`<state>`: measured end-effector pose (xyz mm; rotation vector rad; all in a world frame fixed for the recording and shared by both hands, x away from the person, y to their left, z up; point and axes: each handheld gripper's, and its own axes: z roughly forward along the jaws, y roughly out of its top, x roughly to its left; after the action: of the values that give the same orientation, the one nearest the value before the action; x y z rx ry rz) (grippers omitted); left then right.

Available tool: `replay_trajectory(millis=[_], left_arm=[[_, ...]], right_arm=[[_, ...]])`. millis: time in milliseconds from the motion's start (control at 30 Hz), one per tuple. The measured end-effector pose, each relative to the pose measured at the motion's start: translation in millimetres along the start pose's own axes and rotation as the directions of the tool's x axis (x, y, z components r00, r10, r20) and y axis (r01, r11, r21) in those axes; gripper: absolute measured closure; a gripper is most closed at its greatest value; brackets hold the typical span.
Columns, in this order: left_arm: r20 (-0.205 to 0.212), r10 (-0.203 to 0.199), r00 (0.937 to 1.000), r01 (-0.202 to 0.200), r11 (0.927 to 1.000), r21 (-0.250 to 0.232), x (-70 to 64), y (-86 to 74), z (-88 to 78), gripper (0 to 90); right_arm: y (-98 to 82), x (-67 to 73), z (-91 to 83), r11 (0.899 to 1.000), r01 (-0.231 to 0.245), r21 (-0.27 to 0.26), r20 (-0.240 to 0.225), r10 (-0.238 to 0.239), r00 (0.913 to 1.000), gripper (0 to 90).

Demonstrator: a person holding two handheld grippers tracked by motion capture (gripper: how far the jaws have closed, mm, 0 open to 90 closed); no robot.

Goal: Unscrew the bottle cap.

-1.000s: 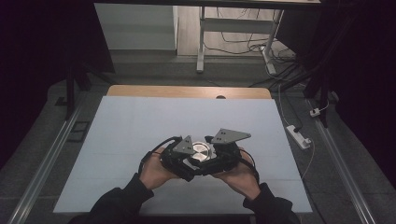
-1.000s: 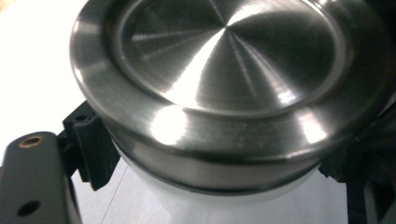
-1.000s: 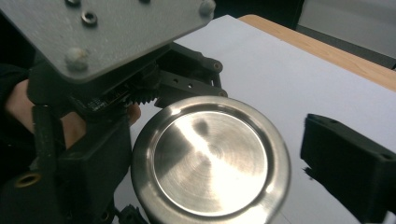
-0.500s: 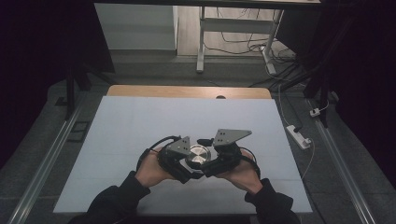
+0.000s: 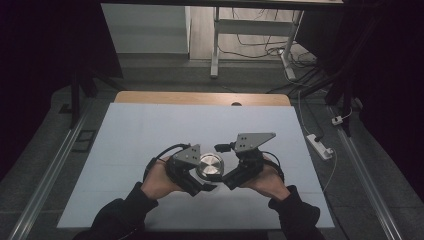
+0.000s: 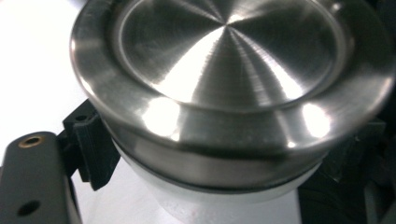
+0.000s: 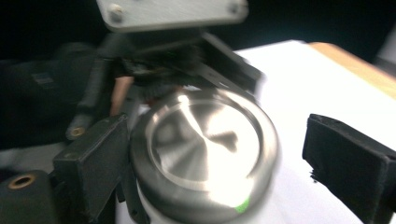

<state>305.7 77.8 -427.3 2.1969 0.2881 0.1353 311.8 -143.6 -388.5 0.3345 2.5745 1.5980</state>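
**Ana:** High view first. Your two hands come in from the near edge of the white table (image 5: pixel 150 130). Your left gripper (image 5: pixel 192 170) and your right gripper (image 5: pixel 235 172) point in at each other, and a round jar with a shiny metal lid (image 5: pixel 210 166) sits right between them, near the middle of the table's near half.

**Ben:** Which one is holding it?

**Ana:** Your left gripper. In the left gripper view the metal lid (image 6: pixel 229 74) is very close and big. Under the lid you can see the jar's white body (image 6: pixel 219 205). Your black jaws are squeezed on that white part, just under the lid, one on each side.

**Ben:** And your right gripper?

**Ana:** Its jaws have just been opening. In the right gripper view the lid (image 7: pixel 205 149) is between your two jaws. One pad (image 7: pixel 93 158) is just beside the lid's edge, maybe touching it. The picture is too blurry to be sure. The other pad (image 7: pixel 350 163) stands well clear of the lid, with white table showing in the gap. So your right gripper is wide and not holding the jar.

**Ben:** What is behind the jar?

**Ana:** In that same view, your left gripper (image 7: pixel 187 56) and its grey plate (image 7: pixel 173 11) are just past the lid. Far off, the table's wooden back edge (image 5: pixel 200 98) runs across.
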Motion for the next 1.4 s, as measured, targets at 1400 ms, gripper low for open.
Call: replay_trajectory(millis=[1400], left_arm=[[0.123,0.087,0.9886,-0.089,0.996,0.007,-11.0,3.3,7.4,15.4]], right_arm=[[-6.1,11.6,19.4,0.999,0.013,0.042,-0.081,-0.01,0.9967,18.2]])
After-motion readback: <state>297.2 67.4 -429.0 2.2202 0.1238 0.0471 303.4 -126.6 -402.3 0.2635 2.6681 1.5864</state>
